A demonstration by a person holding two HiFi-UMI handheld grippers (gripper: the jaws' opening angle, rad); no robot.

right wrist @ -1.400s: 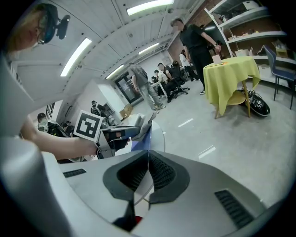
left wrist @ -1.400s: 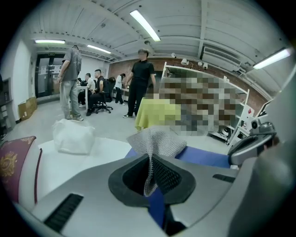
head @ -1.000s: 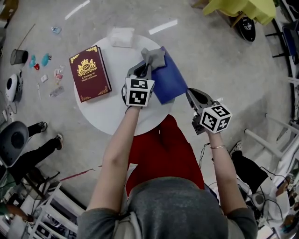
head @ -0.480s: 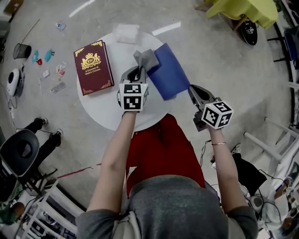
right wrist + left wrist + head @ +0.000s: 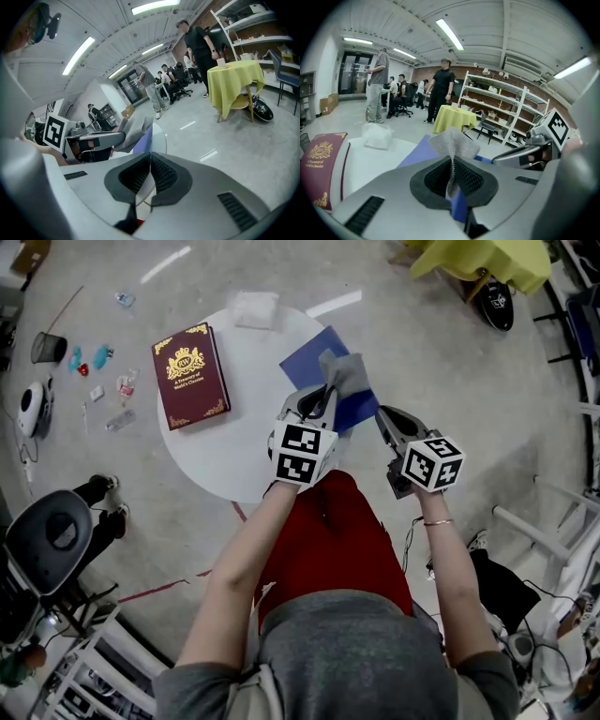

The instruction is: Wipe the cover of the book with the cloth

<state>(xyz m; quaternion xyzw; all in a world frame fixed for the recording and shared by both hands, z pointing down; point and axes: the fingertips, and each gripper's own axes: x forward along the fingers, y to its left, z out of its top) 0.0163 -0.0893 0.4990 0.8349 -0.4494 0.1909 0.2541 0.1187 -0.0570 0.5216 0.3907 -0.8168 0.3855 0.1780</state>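
1. In the head view a round white bench [image 5: 239, 442] fills the upper middle of the frame. Its lower edge is hidden behind the person's forearm and red clothing.
2. The left tool [image 5: 323, 399] is clamped on a grey cloth [image 5: 345, 371]. In the left gripper view the mesh fabric runs down into the slit between the pads and fans out above them.
3. The blue book [image 5: 305, 367] lies on the right part of the bench, upper centre-right in the head view. Its lower right corner is covered by the cloth and the left tool, so its full outline does not show. Whether the cloth touches the cover cannot be told.
4. The right tool [image 5: 384, 418] has its jaws together with nothing between them; in its own view the pads meet in a thin line. It hangs past the bench's right rim, just beside the left tool.
5. A red book [image 5: 192, 376] with gold ornament lies flat on the left part of the bench, well apart from the cloth. Its title is too small to read, and the left gripper view cuts it off at the left edge.
6. A white crumpled bundle [image 5: 255, 308] sits at the bench's top edge; what it is cannot be made out.
7. Small items on the floor at upper left are too small to name.
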